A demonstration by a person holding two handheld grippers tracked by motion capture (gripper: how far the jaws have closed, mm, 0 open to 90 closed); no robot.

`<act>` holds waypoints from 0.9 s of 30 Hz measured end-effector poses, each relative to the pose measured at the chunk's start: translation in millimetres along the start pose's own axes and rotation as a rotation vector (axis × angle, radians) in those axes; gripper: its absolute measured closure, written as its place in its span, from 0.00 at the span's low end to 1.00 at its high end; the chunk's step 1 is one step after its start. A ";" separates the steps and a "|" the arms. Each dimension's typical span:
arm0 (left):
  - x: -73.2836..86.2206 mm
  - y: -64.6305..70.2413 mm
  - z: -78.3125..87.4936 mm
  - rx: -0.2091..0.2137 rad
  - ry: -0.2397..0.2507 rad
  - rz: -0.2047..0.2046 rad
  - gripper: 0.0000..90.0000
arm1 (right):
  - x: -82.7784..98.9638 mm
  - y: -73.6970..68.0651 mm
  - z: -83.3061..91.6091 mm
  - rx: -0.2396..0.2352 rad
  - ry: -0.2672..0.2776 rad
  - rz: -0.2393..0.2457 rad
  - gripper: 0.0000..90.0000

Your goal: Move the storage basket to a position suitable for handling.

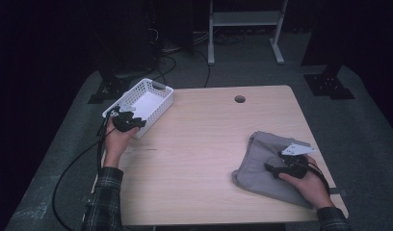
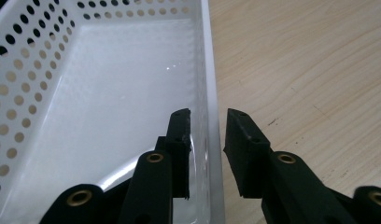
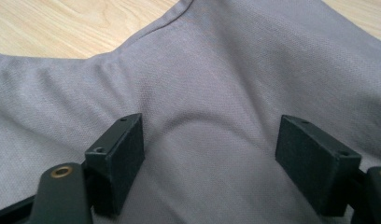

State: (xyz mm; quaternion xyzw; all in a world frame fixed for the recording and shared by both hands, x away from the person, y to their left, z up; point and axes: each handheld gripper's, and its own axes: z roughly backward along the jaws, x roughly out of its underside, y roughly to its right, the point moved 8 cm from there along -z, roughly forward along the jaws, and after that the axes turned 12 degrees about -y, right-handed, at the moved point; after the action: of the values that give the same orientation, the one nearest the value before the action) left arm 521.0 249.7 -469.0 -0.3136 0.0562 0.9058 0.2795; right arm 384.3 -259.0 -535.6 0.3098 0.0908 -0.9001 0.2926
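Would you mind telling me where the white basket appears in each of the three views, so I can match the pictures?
High view: the white basket sits at the table's far left, with the left gripper at its near wall.
Left gripper view: it takes up the left half, its side wall running between the jaws.
Right gripper view: grey cloth under the open jaws, no basket.
Shared landmark: the pale wooden table, beside the basket and beyond the cloth.

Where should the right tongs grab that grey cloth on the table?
Probably the raised fold in the grey cloth directly between the open right tongs, coming straight down from above. The cloth lies flat on the table, so a ridge offers more to pinch than a flat edge.
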 end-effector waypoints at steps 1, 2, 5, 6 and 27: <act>0.9 0.2 -0.2 0.006 -0.005 0.009 0.82 | 0.0 0.0 0.0 -0.001 0.000 0.000 0.25; 1.9 0.5 -0.3 0.013 -0.012 0.017 0.85 | 0.0 0.1 0.0 -0.001 0.000 0.000 0.25; 5.0 2.2 -0.4 0.031 -0.031 0.037 0.90 | 0.0 0.0 0.0 0.000 -0.001 0.000 0.25; 5.6 2.3 0.1 0.027 -0.036 0.037 0.91 | 0.0 0.0 0.0 0.000 0.000 0.000 0.25; 12.2 35.8 23.3 0.089 -0.069 0.046 0.94 | 0.0 0.1 0.0 -0.001 0.000 0.001 0.25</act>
State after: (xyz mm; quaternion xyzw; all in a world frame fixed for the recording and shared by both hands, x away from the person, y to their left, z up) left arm 481.3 231.9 -460.4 -0.2683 0.0939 0.9188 0.2738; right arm 384.3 -259.1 -535.7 0.3098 0.0912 -0.8998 0.2934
